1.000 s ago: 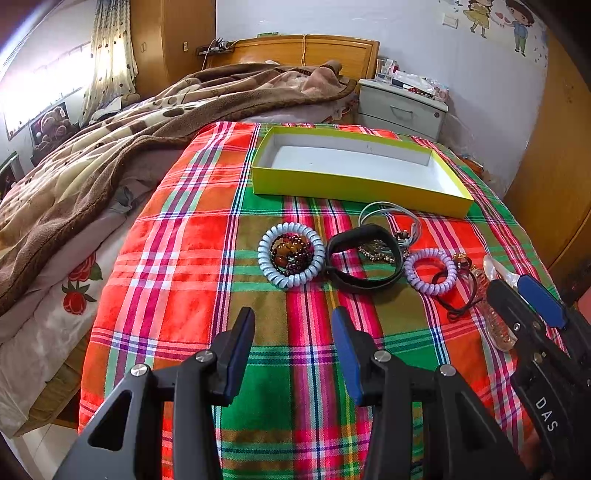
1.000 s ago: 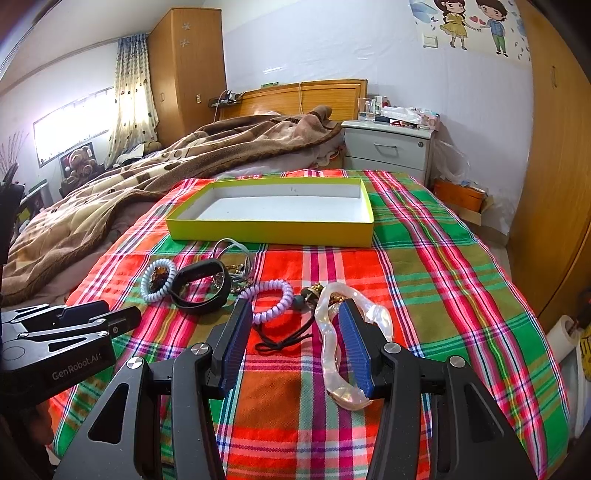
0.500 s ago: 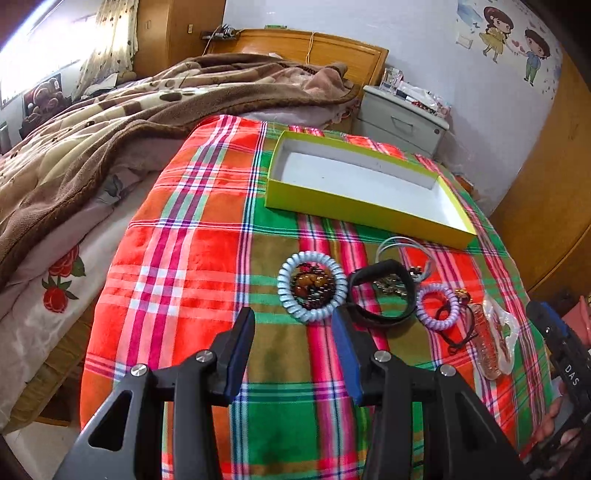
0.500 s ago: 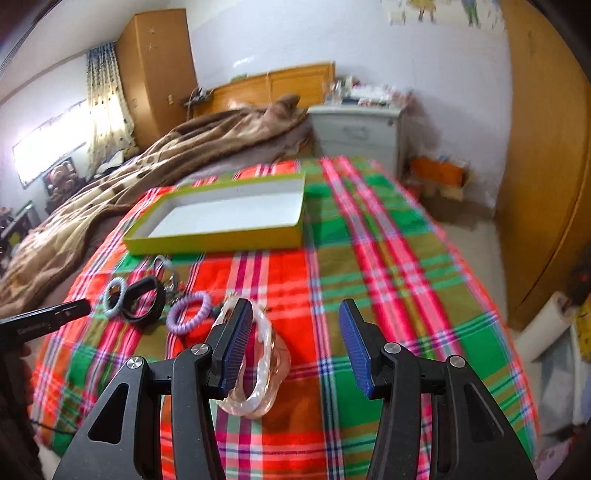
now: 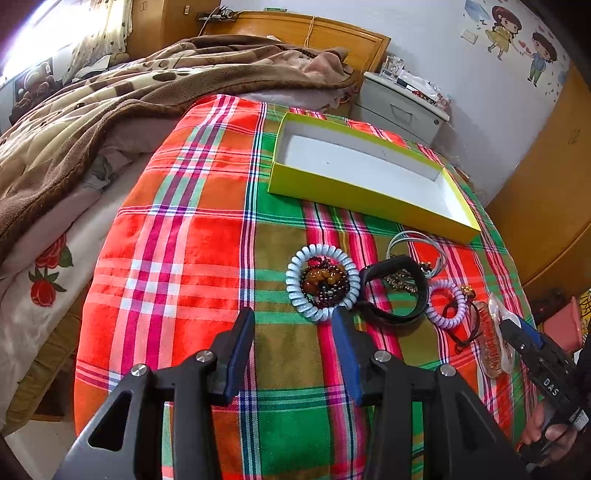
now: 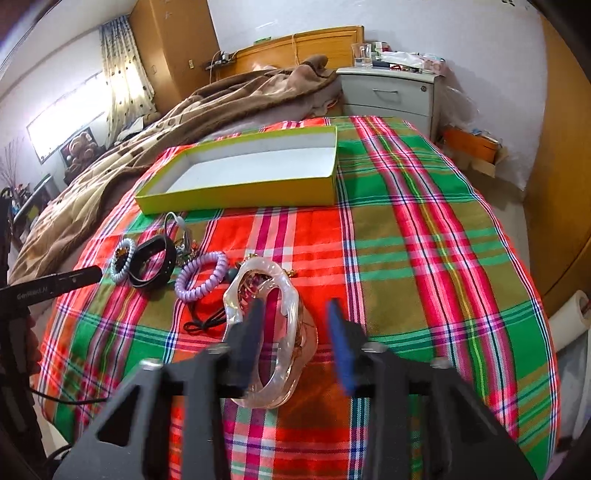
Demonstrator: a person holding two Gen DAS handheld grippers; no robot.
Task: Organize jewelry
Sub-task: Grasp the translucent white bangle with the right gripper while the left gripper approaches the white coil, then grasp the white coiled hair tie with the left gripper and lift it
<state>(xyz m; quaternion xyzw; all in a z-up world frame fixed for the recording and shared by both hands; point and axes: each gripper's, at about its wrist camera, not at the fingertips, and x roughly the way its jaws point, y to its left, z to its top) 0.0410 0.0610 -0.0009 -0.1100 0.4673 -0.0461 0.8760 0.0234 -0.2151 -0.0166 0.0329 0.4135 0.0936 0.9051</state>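
- The right gripper [image 6: 295, 339] hangs low over the plaid bedspread [image 6: 424, 258], its fingers [image 6: 341, 350] blurred; they have just been closing and stand about half apart.
- The clear hair claw clip [image 6: 266, 332] lies on the cloth partly between those fingers. The left finger overlaps its near rim, the right finger stands clear of it, and I cannot tell whether any pad presses on it.
- The left gripper [image 5: 293, 354] hovers over bare plaid with its fingers [image 5: 240, 350] wide apart and nothing between them. Its right fingertip sits just in front of the pale blue coil hair tie [image 5: 323, 282].
- Inside that blue coil rests a dark beaded bracelet [image 5: 325, 282] with amber beads.
- Just to the right lies the black band [image 5: 395, 290], touching the blue coil, with small gold chain pieces inside and behind it.
- Next along the row comes the lilac coil hair tie [image 5: 447, 304], with a thin black cord [image 6: 207, 321] trailing beside it, then the clear clip at the row's right end.
- A pale looped cord [image 5: 417, 243] sits behind the black band, near the box.
- The yellow-green box [image 5: 369, 201], shallow and white inside, stands beyond the jewelry row with nothing in it.
- Farther off, a brown blanket [image 5: 110, 110] is heaped over the bed, and a grey nightstand [image 6: 391, 96] stands by the wooden headboard [image 5: 314, 33].
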